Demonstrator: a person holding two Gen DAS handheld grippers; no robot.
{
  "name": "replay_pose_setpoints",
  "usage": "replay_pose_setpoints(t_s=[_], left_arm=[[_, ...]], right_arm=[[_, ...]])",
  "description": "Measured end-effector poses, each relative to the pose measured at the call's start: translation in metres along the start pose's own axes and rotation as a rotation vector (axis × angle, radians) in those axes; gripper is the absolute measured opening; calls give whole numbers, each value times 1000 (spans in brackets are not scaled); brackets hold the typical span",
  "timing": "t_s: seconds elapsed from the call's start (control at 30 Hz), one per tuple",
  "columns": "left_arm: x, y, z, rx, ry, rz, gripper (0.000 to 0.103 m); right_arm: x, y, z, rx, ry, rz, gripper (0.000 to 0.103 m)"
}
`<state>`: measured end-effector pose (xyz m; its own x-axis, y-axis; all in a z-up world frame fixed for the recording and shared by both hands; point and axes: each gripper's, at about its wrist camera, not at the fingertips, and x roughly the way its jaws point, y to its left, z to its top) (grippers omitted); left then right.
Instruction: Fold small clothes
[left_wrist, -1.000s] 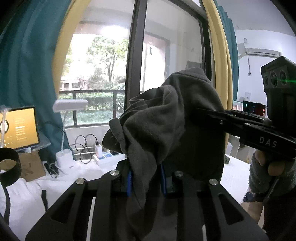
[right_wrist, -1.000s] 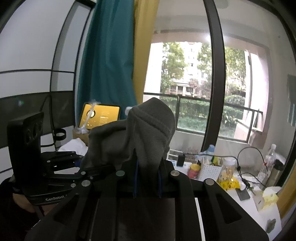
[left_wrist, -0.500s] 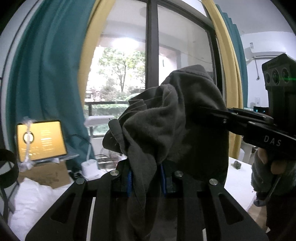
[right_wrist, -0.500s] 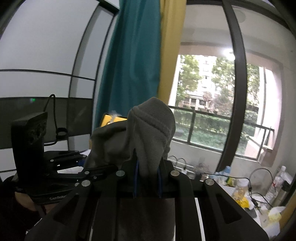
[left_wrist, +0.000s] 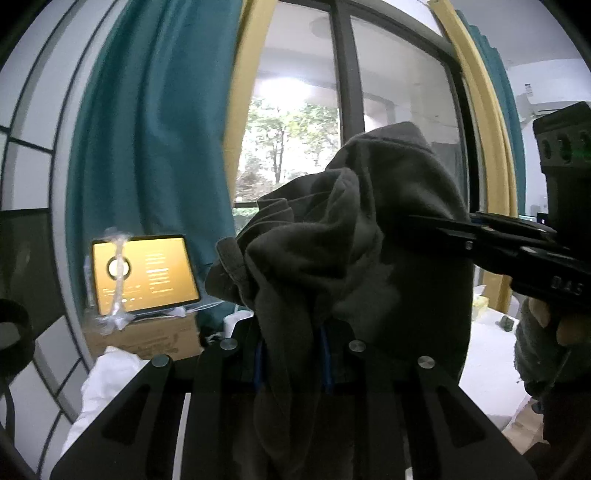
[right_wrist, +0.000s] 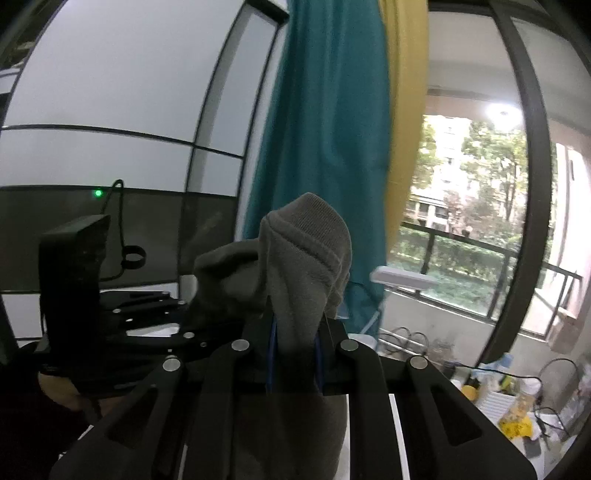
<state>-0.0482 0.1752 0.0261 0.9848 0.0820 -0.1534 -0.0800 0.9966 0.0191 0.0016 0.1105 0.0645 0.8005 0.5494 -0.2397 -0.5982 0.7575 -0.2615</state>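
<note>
Change from a second before: both views had swung leftward across the room. In the left wrist view the tablet (left_wrist: 144, 271) had shifted from the far left edge toward the middle, and the desk lamp and chargers had dropped out behind the cloth. In the right wrist view the cluttered desk (right_wrist: 517, 406) had slid to the lower right corner, the tablet had gone from sight, and the white wall panels (right_wrist: 110, 110) and teal curtain (right_wrist: 325, 129) filled the frame. The grip of each gripper on the cloth was unchanged.

Garment (left_wrist: 354, 258): one dark grey, soft knit piece, held up in the air between the two grippers, well above the white table (left_wrist: 487, 354). Bunched and creased, not yet folded flat. A ribbed hem (right_wrist: 306, 236) arched over the right gripper; a rolled edge (left_wrist: 231, 258) hung at the left.

Left gripper (left_wrist: 291, 362): jaws nearly closed, pinching a fold of the garment.

Right gripper (right_wrist: 295, 354): jaws nearly closed, pinching the ribbed end. It reached in from the right in the left wrist view, held by a gloved hand (left_wrist: 543, 339).
</note>
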Motion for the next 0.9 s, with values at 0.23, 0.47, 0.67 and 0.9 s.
replay_pose_setpoints(t_s=[0.23, 0.47, 0.67, 0.9], left_arm=[[-15, 17, -4, -4, 22, 19, 21], [-10, 17, -9, 15, 75, 18, 21], [12, 13, -19, 4, 128, -11, 21], [42, 9, -27, 8, 184, -44, 21]], right_arm=[[2, 22, 2, -9, 7, 49, 17], [7, 18, -5, 21, 36, 63, 17], [21, -4, -24, 76, 86, 37, 17], [43, -31, -41, 131, 131, -5, 17]])
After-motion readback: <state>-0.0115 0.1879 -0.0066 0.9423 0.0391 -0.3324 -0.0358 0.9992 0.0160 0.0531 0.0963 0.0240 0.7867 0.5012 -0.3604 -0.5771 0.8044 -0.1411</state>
